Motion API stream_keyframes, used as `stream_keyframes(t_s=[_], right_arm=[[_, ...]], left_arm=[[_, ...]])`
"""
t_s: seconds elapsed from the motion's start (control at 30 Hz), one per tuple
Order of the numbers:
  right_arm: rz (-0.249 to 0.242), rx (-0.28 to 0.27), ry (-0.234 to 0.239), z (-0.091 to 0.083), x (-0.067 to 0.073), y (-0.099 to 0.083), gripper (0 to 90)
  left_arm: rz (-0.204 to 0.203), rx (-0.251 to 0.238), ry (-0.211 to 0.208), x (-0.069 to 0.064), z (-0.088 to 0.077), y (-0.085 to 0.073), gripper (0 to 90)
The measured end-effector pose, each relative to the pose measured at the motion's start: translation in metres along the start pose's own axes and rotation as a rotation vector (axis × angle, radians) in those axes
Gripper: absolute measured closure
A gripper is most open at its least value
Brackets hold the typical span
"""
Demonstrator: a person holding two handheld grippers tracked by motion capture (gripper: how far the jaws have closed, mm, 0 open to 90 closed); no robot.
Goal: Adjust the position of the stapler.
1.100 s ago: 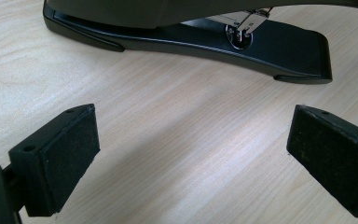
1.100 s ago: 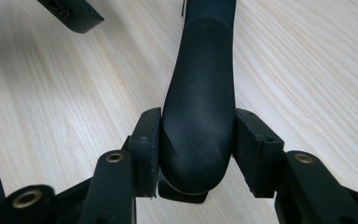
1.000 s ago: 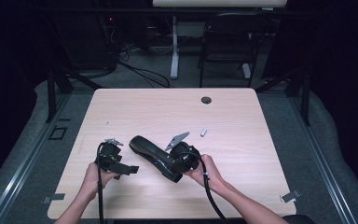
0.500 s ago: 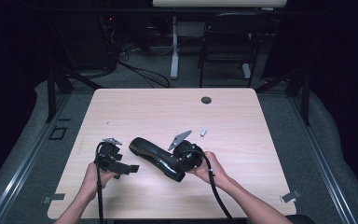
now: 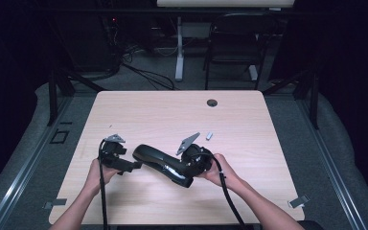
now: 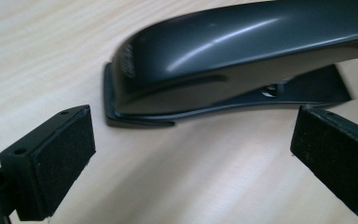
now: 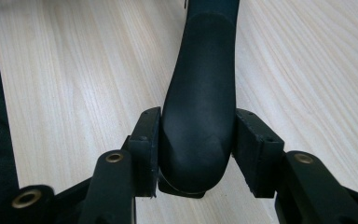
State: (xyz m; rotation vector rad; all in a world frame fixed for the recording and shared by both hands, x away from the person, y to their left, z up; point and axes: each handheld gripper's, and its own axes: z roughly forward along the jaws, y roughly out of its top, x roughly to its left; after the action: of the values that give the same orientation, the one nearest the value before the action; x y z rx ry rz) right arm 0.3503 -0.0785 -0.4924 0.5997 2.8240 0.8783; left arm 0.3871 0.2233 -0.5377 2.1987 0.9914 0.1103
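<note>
A long black stapler (image 5: 155,160) lies on the wooden table (image 5: 249,120), near its front edge. My right gripper (image 5: 186,173) is shut on the stapler's thick rear end; in the right gripper view both pads (image 7: 149,140) press the sides of the stapler (image 7: 200,88). My left gripper (image 5: 130,166) is open just left of the stapler's front tip. In the left gripper view the stapler's nose (image 6: 135,70) lies ahead of the left gripper (image 6: 191,154), whose pads (image 6: 63,154) stand wide apart and touch nothing.
A small grey piece (image 5: 209,136) lies on the table beyond the right gripper. A round cable hole (image 5: 212,102) sits near the far edge. A chair (image 5: 235,43) and cables stand on the floor behind the table.
</note>
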Motion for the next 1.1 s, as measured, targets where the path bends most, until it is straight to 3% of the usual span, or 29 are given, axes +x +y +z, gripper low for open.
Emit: stream_keyframes(t_s=[0.1,0.13,0.17,0.27,0.33,0.47,0.53,0.63,0.77,0.9,1.1], right_arm=[[-0.004,-0.001,0.001,0.0,-0.001,0.0,54.5],[-0.005,0.001,0.003,0.0,-0.001,0.0,54.5],[-0.007,0.006,0.008,0.0,-0.002,0.0,54.5],[-0.007,0.005,0.009,0.001,-0.003,-0.001,54.6],[-0.009,0.006,0.01,0.001,-0.004,-0.001,54.6],[-0.02,0.017,0.013,0.0,-0.005,0.0,54.6],[-0.012,0.007,0.017,0.001,-0.005,-0.001,54.6],[-0.012,0.01,0.02,0.001,-0.006,-0.001,54.6],[-0.009,0.011,0.028,0.001,-0.008,-0.002,54.7],[-0.007,0.013,0.033,0.001,-0.011,-0.002,54.8],[-0.008,0.007,0.032,-0.002,-0.015,-0.003,55.1]], left_arm=[[0.091,0.007,0.002,0.001,0.007,0.005,0.0],[0.091,0.007,0.002,0.001,0.007,0.005,0.0],[0.134,-0.004,-0.017,0.003,0.01,0.008,0.0],[0.188,0.005,-0.031,0.002,0.016,0.011,0.0],[0.192,0.017,-0.021,0.003,0.019,0.013,0.0],[0.178,-0.011,-0.045,0.007,0.024,0.018,0.0],[0.192,0.002,-0.073,0.007,0.028,0.02,0.0],[0.23,0.013,-0.07,0.006,0.031,0.02,0.0],[0.23,0.005,-0.085,0.008,0.033,0.02,0.0],[0.255,-0.002,-0.089,0.008,0.033,0.021,0.0],[0.243,-0.004,-0.097,0.007,0.033,0.022,0.0]])
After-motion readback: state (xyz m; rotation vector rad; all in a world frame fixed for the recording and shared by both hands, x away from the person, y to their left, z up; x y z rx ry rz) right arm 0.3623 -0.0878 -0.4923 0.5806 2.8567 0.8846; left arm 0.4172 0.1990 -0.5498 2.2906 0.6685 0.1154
